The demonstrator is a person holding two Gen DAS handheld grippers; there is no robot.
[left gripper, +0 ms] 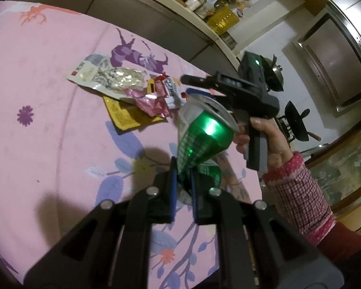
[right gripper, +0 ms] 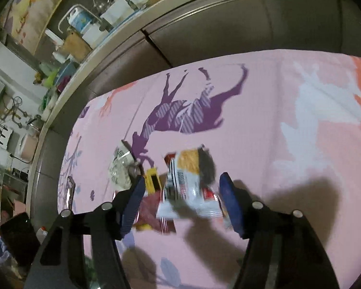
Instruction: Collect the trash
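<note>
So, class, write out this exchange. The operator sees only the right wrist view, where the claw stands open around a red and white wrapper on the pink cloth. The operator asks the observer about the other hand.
Operator: What is my left claw doing?
Observer: The left claw is shut on a green can and holds it up off the cloth.
Operator: Is that can intact?
Observer: No. It is crushed, narrowing to a flat end where the pads pinch it.
</note>
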